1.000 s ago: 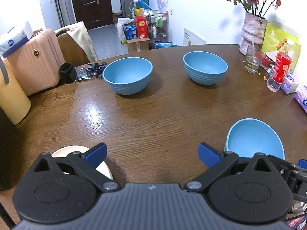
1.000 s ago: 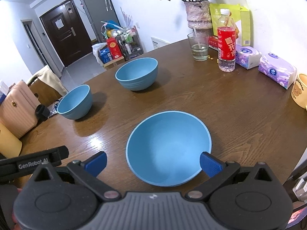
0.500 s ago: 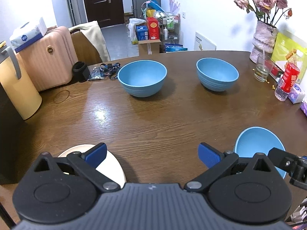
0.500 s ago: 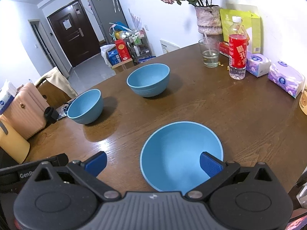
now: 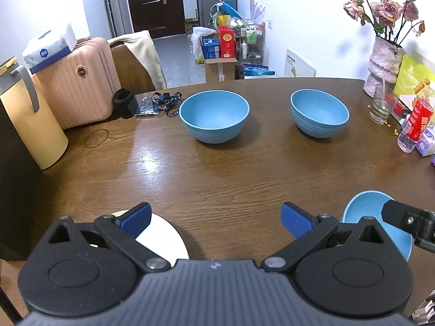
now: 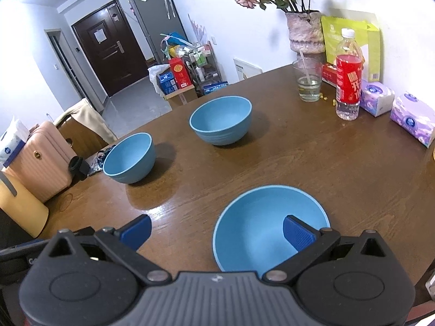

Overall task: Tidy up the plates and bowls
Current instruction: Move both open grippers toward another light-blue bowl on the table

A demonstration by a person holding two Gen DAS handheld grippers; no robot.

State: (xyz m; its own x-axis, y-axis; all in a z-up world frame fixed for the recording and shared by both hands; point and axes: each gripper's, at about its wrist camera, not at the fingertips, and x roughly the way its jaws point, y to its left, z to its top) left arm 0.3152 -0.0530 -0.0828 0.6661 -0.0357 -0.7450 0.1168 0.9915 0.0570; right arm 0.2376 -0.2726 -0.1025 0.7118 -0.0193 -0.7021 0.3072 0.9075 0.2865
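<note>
Two grippers, both spread wide and holding nothing. Right gripper (image 6: 216, 229) hangs over the near blue bowl (image 6: 261, 228); its right finger (image 6: 297, 232) sits over the bowl's inside, rim not yet between the fingers. Left gripper (image 5: 216, 218) hovers low, with the white plate (image 5: 163, 237) under its left finger. Taking the near blue bowl as reference: beyond it and to the left, well apart, stand the middle bowl (image 6: 220, 119) and the left bowl (image 6: 129, 157), both upright on the bench (image 6: 339, 163). Step judged: approach to first pickup, nothing stacked yet. Next move calls for straddling the near rim before closing.
</note>
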